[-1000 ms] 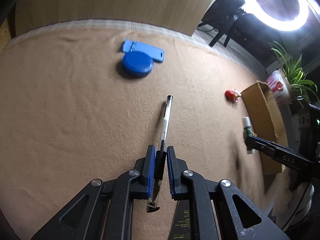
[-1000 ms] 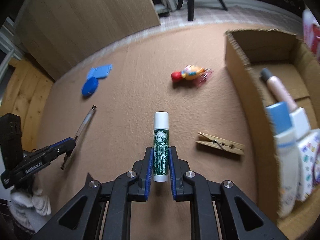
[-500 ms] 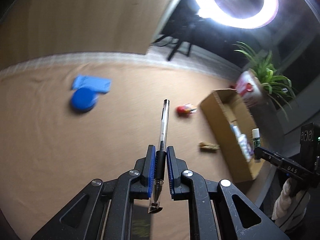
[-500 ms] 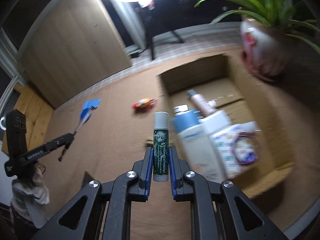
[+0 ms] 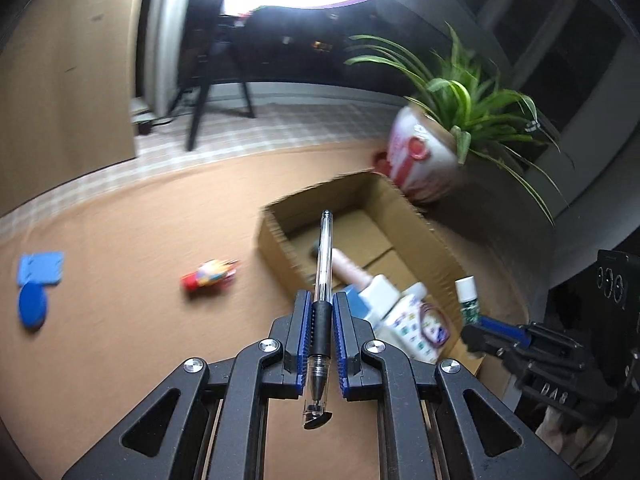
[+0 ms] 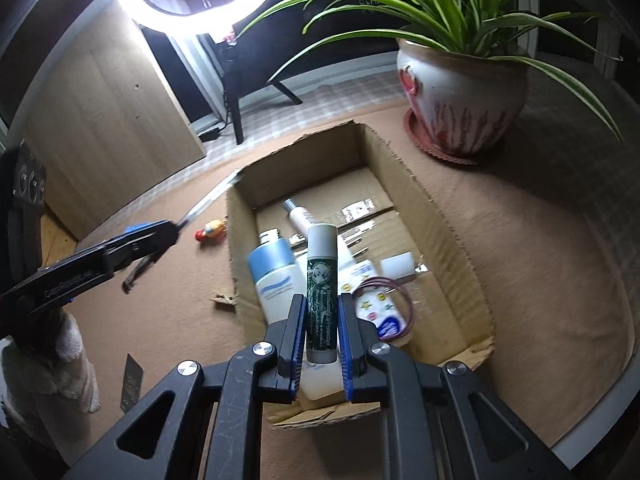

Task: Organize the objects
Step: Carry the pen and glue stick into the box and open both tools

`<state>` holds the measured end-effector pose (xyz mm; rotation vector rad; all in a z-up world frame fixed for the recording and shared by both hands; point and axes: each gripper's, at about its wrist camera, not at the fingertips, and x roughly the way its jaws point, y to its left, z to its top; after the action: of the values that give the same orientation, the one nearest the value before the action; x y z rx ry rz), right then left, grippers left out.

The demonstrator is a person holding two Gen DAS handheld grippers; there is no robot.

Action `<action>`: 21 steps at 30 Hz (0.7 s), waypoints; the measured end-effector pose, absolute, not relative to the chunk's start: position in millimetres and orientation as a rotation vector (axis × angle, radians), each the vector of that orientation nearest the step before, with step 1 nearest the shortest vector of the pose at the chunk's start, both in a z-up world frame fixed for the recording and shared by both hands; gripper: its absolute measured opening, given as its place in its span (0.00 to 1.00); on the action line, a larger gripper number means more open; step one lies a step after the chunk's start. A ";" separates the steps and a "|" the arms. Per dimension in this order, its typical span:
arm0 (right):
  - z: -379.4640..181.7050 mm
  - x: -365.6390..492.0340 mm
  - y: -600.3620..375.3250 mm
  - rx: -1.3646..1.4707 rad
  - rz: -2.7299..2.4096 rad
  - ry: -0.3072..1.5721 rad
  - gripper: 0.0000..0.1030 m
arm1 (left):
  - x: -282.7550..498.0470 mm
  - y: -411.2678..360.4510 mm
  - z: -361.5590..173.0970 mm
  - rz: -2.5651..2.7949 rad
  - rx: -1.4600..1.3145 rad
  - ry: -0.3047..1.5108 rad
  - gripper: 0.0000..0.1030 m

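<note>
My left gripper [image 5: 320,312] is shut on a clear ballpoint pen [image 5: 325,252], held in the air with its tip over the near left wall of the cardboard box [image 5: 424,220]. My right gripper [image 6: 322,316] is shut on a green lip balm tube [image 6: 321,280], held upright above the near end of the same box [image 6: 440,208]. The box holds a blue-capped white bottle [image 6: 276,280], a pink tube [image 6: 302,216] and a sticker-covered packet [image 6: 380,300]. The left gripper [image 6: 160,236] also shows in the right wrist view, and the lip balm [image 5: 468,300] in the left wrist view.
A red and yellow toy [image 5: 210,276], a blue round lid [image 5: 32,308] and a blue tag [image 5: 40,268] lie on the tan cloth left of the box. A wooden clothespin [image 6: 224,299] lies by the box wall. A potted plant [image 6: 460,92] stands behind the box.
Both grippers have lifted off the cloth and swung right towards the box, each still holding its object. The lip balm is now over the box.
</note>
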<state>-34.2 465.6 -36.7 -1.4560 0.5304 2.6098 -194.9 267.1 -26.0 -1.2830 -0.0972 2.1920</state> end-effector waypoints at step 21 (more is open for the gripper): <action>-36.4 -37.4 473.7 -1.434 2.656 0.447 0.58 | -221.4 307.1 -32.7 2.234 -1.278 -0.093 0.72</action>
<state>-37.4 473.7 -36.4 -1.4339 0.4470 2.6556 -221.4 307.1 -32.7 -1.2784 -0.0932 2.2335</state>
